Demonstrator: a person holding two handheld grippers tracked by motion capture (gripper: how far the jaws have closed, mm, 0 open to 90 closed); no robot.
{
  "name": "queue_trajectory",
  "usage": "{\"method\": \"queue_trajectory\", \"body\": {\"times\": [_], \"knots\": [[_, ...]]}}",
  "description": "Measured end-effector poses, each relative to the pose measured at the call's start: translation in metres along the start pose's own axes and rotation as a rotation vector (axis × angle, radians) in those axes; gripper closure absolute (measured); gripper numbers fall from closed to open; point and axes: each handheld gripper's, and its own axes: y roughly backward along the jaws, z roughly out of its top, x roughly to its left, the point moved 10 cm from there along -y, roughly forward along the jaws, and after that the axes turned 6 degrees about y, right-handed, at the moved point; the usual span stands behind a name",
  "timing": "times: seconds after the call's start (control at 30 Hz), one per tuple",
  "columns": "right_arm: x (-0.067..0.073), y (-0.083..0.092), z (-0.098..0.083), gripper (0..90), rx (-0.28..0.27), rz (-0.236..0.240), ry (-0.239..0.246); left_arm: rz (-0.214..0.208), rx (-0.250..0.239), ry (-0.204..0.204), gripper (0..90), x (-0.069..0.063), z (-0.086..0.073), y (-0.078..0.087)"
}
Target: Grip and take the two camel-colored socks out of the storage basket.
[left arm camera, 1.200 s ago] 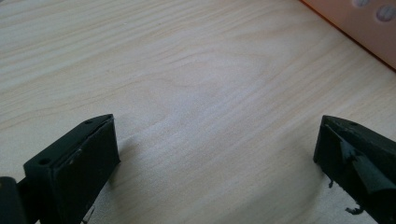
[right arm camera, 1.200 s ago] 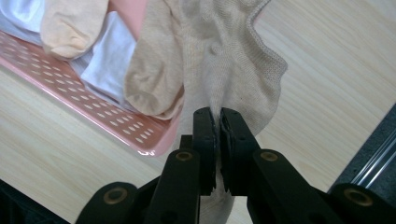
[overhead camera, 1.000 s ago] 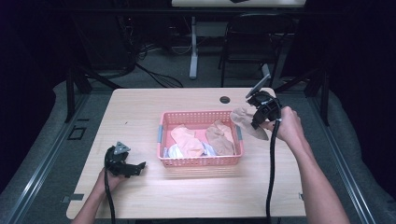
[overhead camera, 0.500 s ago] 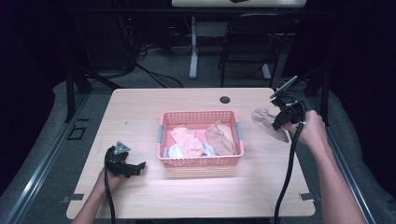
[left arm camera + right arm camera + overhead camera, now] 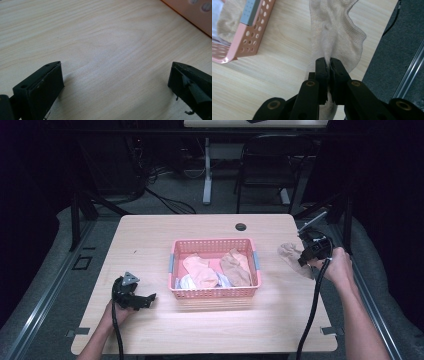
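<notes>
While the left hand just parks on the table (image 5: pixel 210 330), we've got real movement on the right side: a second ago the sock was hanging right at the far right corner of the pink basket (image 5: pixel 214 292), and now it's been carried out past the basket's right end and lower, so it sits over the bare wood near the table's right edge. Our read is that we're pulling socks out of the basket one at a time and this one is about to get laid down on that side. A few more pale and peach socks are piled in the basket, so we're probably not far along.

Now the fingers. Our right gripper (image 5: pixel 329 62) has its fingers clamped almost fully together on the beige sock (image 5: pixel 332 30), pinching a fold of the knit, with the rest of it draping out ahead over the wood. From above, the same sock (image 5: pixel 291 254) is just beside the right gripper (image 5: pixel 303 261), apart from the basket.

Our left gripper (image 5: pixel 115 80) has its fingers spread wide and holds nothing, just plain wood between them, with a corner of the basket off to the side.
</notes>
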Motion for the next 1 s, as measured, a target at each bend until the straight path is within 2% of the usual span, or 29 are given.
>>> {"method": "queue_trajectory", "body": {"times": [0.1,0.23,0.3,0.37,0.4,0.57,0.6,0.7,0.73,0.77,0.8,0.83,0.87,0.9,0.93,1.0], "knots": [[0.0,-0.007,-0.001,85.0,0.004,0.006,0.001,0.0,0.0,0.002,0.0,0.0,0.0,0.0],[0.004,-0.026,-0.003,84.9,0.017,0.024,-0.015,0.0,0.0,-0.001,0.0,0.0,0.0,0.0],[0.004,-0.033,-0.006,84.8,0.04,0.032,-0.007,0.0,0.0,-0.001,0.0,0.0,0.0,0.0],[0.005,-0.038,-0.006,84.9,0.037,0.036,-0.018,0.0,-0.001,0.003,0.0,0.0,0.0,0.0],[0.006,-0.046,-0.008,84.8,0.046,0.044,-0.028,0.0,0.0,0.002,0.0,0.0,0.0,0.0],[0.008,-0.06,-0.012,84.7,0.074,0.059,-0.02,0.0,0.0,0.002,0.0,0.0,0.0,0.0],[0.01,-0.066,-0.013,84.5,0.077,0.068,-0.032,0.0,-0.001,0.003,0.0,0.0,0.0,0.0],[0.01,-0.069,-0.014,83.3,0.084,0.064,-0.026,0.0,-0.001,0.003,0.0,0.0,0.0,0.0],[0.012,-0.072,-0.015,69.0,0.094,0.068,-0.03,0.0,0.0,0.002,0.0,0.0,0.0,0.0],[0.012,-0.072,-0.015,69.0,0.094,0.068,-0.03,0.0,0.0,0.002,0.0,0.0,0.0,0.0],[0.012,-0.071,-0.014,52.5,0.068,0.071,-0.047,0.0,-0.001,0.003,0.0,0.0,0.0,0.0],[0.013,-0.069,-0.012,43.1,0.044,0.082,-0.053,0.0,-0.001,0.003,0.0,0.0,0.0,0.0],[0.012,-0.065,-0.013,34.8,0.042,0.086,-0.045,0.0,0.0,0.0,0.0,0.0,0.0,0.0],[0.014,-0.063,-0.011,30.1,0.01,0.091,-0.053,0.0,0.0,0.002,0.0,0.0,0.0,0.0],[0.014,-0.058,-0.011,26.4,0.014,0.1,-0.035,0.0,-0.001,0.002,0.0,0.0,0.0,0.0],[0.015,-0.052,-0.009,18.8,-0.02,0.097,-0.039,0.0,-0.001,0.003,0.0,0.0,0.0,0.0]]}}
